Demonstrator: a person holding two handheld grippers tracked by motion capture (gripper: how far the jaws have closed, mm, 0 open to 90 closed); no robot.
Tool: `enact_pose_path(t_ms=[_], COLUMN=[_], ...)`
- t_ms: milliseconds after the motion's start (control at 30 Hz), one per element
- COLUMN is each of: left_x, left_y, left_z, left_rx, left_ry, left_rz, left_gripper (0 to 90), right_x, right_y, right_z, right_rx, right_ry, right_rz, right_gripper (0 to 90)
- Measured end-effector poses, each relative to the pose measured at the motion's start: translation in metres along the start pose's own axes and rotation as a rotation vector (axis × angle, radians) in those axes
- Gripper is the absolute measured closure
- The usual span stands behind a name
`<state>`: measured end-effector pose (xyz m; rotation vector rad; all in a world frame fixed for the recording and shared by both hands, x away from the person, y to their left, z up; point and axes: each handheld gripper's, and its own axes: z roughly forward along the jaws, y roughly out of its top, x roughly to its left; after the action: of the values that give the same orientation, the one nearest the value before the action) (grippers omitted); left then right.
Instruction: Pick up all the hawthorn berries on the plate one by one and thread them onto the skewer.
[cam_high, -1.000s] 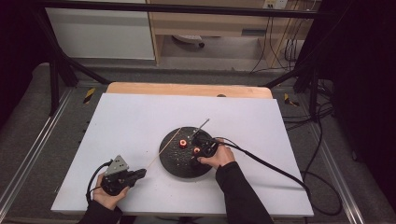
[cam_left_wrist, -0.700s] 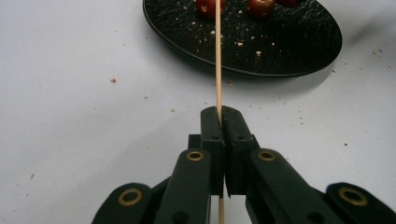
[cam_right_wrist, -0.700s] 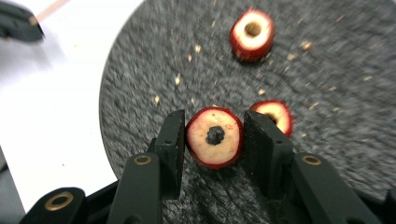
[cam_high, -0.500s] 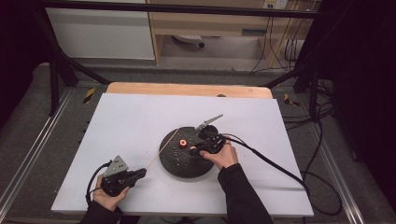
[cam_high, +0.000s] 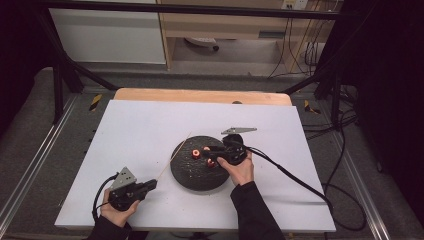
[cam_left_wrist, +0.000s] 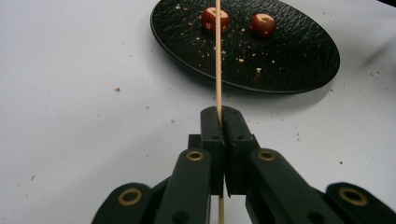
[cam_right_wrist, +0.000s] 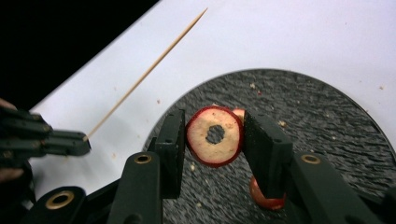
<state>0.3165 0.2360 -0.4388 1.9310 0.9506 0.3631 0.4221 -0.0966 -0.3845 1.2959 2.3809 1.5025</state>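
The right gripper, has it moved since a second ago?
Yes. The right gripper has swung leftward over the black plate, its grey plate now pointing right.

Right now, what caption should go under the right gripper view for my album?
Tongs pinch a red fruit slice above a black plate, facing a wooden skewer.

Overhead and close views share plate (cam_high: 197, 175)

skewer (cam_left_wrist: 218, 56) tip cut off at top edge, lower fruit piece (cam_right_wrist: 265, 196) half hidden behind tongs
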Motion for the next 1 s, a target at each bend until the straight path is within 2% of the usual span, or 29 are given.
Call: enact_pose_path(t_ms=[333, 567, 1000], left_x=[-0.003, -0.005, -0.012], left_y=[0.0, 0.0, 0.003], left_z=[0.001, 0.001, 0.003], left_rx=[-0.029, -0.039, -0.067], left_ry=[0.022, 0.03, 0.037], left_rz=[-0.025, -0.028, -0.027], left_gripper=[88.0, 88.0, 88.0], right_x=[-0.006, -0.008, -0.007], right_y=[-0.01, -0.016, -0.01], right_z=[0.002, 0.007, 0.006], right_rx=[-0.173, -0.25, -0.421], right_ry=[0.044, 0.051, 0.075], right_rz=[0.119, 0.155, 0.224], right_gripper=[60.5, 60.7, 60.8])
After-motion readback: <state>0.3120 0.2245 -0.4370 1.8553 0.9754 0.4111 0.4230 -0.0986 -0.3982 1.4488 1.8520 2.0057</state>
